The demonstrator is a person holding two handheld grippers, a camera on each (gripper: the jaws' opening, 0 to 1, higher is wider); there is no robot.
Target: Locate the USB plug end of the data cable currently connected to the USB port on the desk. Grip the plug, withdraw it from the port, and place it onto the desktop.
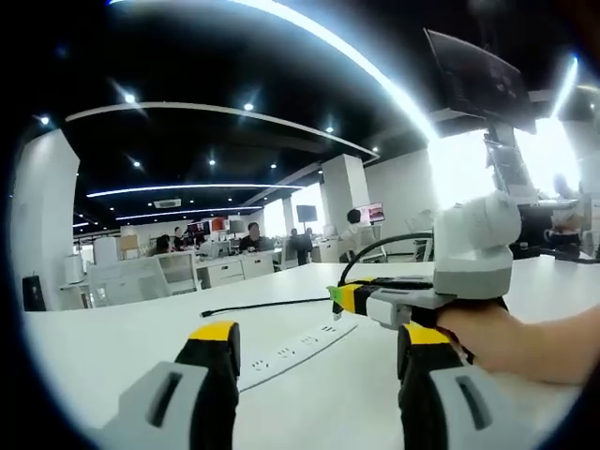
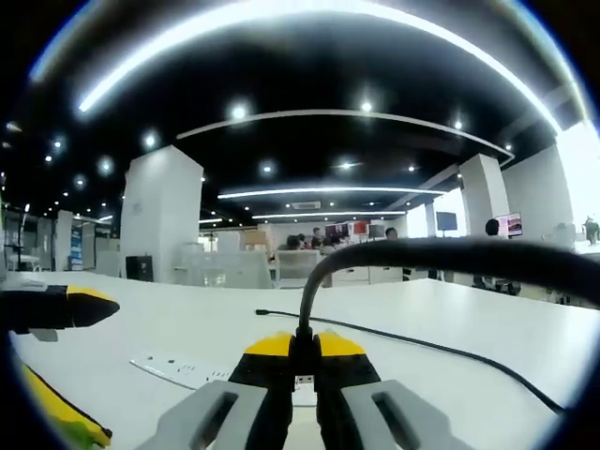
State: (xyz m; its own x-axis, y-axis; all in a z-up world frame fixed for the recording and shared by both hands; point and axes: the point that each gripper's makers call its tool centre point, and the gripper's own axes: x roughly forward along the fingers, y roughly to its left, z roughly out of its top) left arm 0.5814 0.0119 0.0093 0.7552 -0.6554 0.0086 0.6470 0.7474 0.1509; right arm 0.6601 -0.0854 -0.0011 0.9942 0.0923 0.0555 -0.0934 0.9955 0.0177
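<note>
Open-plan office space stretches behind a broad white desk (image 2: 187,323), with dark ceilings, strip lights and spotlights, white pillars, and several people seated at distant workstations. We see a monitor (image 1: 478,77) mounted high at the upper right of the left gripper view.

On the desktop lies a white power strip (image 1: 298,347), its row of sockets and ports facing up. In the right gripper view we find it again just beyond the jaws, running off to the left.

Our right gripper (image 2: 304,361) has its yellow-tipped jaws pressed together on the USB plug (image 2: 304,354) of the black data cable (image 2: 394,251). The plug sits squarely between the tips, its metal end pointing down toward the strip; we cannot tell whether it is seated in the port or just clear of it. From the plug the cable rises straight up, arches to the right across the view, and a further length lies along the desk behind.

In the left gripper view we see that same right gripper coming in from the right, held in a hand (image 1: 525,342), its tips over the far end of the strip with the cable looping up behind it.

Our left gripper (image 1: 319,342) hovers near the strip with its jaws spread wide apart, holding nothing. Its yellow tip also shows at the left edge of the right gripper view.
</note>
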